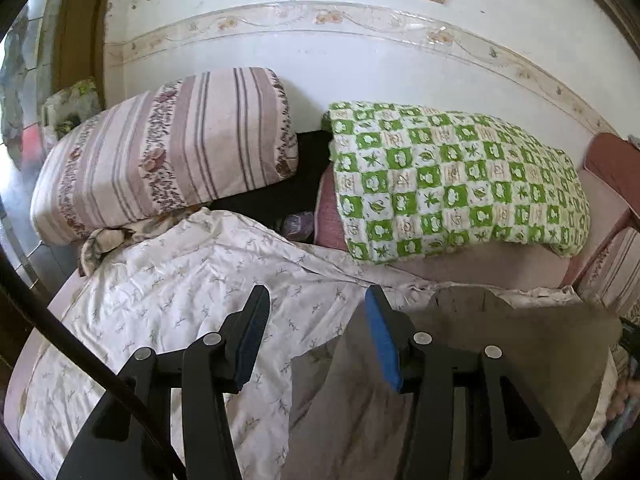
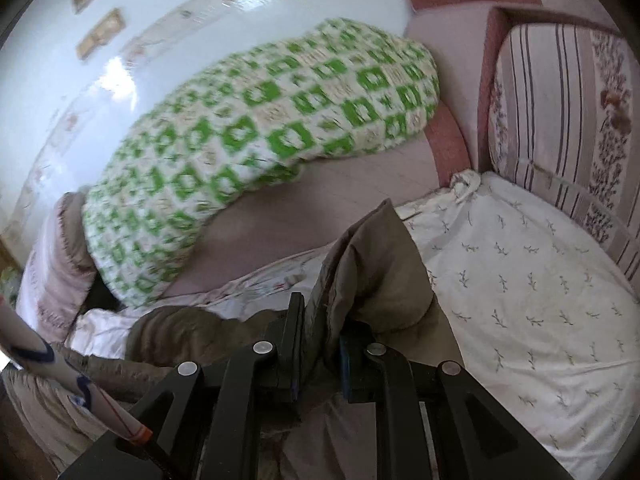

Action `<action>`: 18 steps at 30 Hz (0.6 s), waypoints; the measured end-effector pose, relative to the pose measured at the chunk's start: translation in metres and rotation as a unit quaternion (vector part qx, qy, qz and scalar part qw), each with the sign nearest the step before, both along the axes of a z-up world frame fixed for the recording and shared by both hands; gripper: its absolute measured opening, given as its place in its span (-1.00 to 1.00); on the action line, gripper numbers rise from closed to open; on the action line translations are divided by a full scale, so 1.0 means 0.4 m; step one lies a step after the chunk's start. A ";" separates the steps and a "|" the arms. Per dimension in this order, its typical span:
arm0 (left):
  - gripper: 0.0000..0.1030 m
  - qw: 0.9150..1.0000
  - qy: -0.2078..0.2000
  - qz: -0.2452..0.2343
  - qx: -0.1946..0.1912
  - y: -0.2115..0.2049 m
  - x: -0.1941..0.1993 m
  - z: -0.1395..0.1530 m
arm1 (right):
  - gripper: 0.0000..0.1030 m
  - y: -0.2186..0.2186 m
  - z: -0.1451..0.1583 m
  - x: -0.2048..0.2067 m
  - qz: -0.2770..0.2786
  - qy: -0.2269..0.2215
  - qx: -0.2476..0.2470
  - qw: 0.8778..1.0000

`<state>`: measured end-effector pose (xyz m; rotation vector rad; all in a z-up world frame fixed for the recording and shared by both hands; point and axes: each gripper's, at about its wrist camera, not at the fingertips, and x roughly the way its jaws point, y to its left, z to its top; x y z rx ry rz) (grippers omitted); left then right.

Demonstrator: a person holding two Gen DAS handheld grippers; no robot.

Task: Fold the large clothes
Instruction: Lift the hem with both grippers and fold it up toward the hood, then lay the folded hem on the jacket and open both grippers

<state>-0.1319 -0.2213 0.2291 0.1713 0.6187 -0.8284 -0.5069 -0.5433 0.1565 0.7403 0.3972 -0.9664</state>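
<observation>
On bed, near edge: right gripper (image 2: 318, 344) clamped on raised fold of grey-brown garment (image 2: 372, 276). Left gripper (image 1: 314, 340) part-open, empty, above garment's edge. Best carried level, laid flat on white sheet (image 2: 532, 280). Beyond: green checked quilt (image 1: 452, 176), striped pillow (image 1: 160, 148).

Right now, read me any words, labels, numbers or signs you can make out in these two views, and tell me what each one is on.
No text reads clearly.
Green checked quilt: its pale squares carry small character-like motifs, too small to read.
White sprigged sheet: a small red-marked tag near its edge, too blurred to read.
Brown garment: no label shows.
</observation>
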 end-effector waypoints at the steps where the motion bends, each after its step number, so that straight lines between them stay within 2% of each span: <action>1: -0.05 1.000 -0.001 -0.010 0.001 -0.010 -0.009 -0.015 | -0.72 -0.022 -0.016 0.011 0.002 0.003 0.006 1.000; 5: -0.05 0.997 0.021 -0.075 0.022 -0.067 -0.077 -0.105 | -0.71 -0.062 -0.060 0.048 0.000 0.024 0.012 1.000; 7: -0.05 0.991 0.041 -0.121 0.030 -0.108 -0.140 -0.164 | -0.71 -0.076 -0.080 0.063 -0.004 0.034 0.017 0.999; 10: -0.05 0.985 0.040 -0.157 0.054 -0.177 -0.213 -0.241 | -0.63 -0.089 -0.108 0.069 -0.014 0.028 0.034 0.999; 11: -0.05 0.984 0.038 -0.160 0.065 -0.197 -0.226 -0.261 | -0.57 -0.091 -0.113 0.067 -0.016 0.023 0.037 0.999; 13: -0.05 0.984 0.030 -0.144 0.099 -0.248 -0.225 -0.326 | -0.16 -0.087 -0.115 0.051 -0.010 0.008 0.040 0.999; 14: -0.03 0.985 0.027 -0.132 0.110 -0.261 -0.216 -0.346 | -0.08 -0.083 -0.113 0.044 -0.006 0.002 0.040 0.999; 15: 0.06 0.985 0.030 -0.118 0.119 -0.275 -0.199 -0.372 | 0.05 -0.069 -0.104 0.020 -0.001 -0.012 0.037 0.999; 18: 0.23 0.985 0.044 -0.106 0.132 -0.302 -0.164 -0.408 | 0.09 -0.005 -0.079 -0.042 0.011 -0.038 0.030 0.999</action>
